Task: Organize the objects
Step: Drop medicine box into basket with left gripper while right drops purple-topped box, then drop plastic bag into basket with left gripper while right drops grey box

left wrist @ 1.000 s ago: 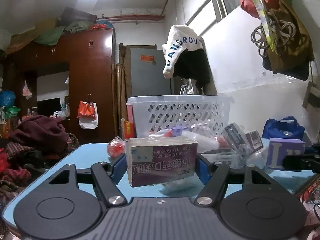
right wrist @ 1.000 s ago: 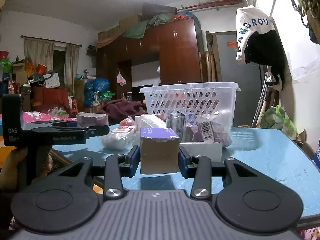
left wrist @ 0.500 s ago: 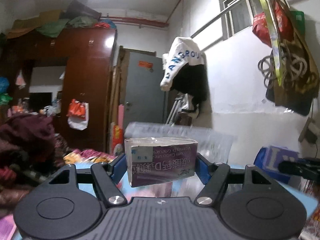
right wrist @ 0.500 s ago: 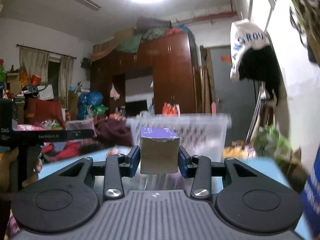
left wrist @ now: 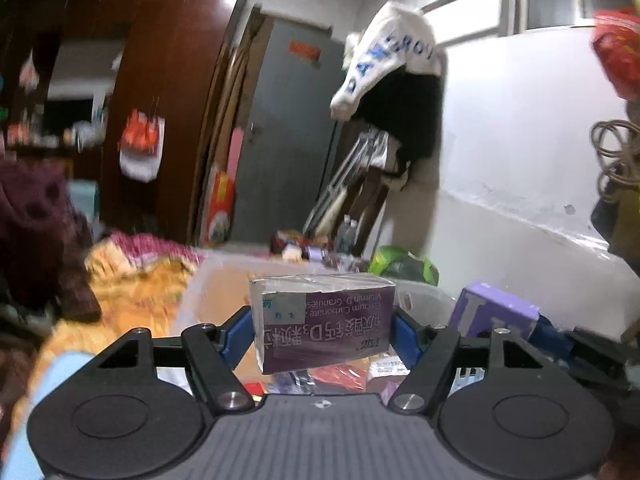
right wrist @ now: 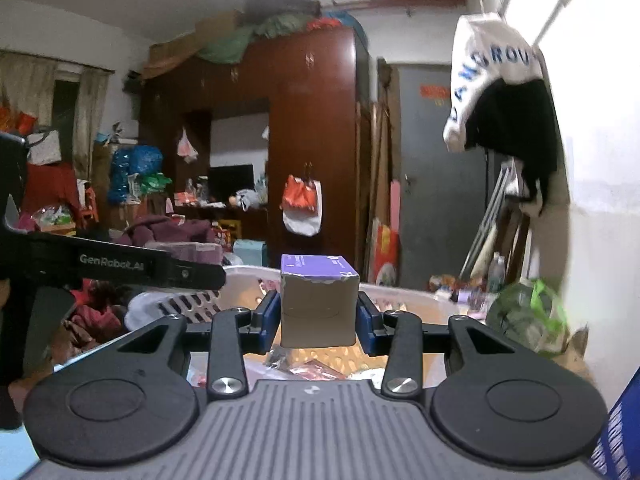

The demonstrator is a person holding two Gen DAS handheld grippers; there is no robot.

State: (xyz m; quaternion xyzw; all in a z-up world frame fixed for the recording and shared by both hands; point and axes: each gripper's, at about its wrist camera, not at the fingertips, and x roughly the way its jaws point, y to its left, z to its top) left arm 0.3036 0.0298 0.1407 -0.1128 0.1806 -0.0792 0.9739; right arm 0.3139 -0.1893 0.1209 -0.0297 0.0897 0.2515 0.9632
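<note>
While the white basket (right wrist: 400,294) lay just beyond and below, a purple medicine box (left wrist: 322,322) was held in the left gripper (left wrist: 322,330) and a small purple-topped box (right wrist: 319,304) in the right gripper (right wrist: 319,318). Both were best carried clear over the near rim and released only once well inside.

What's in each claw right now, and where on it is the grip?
Left claw: purple vitamin box, pads on its two short ends. Right claw: small purple-topped box, pads on its left and right side faces.
</note>
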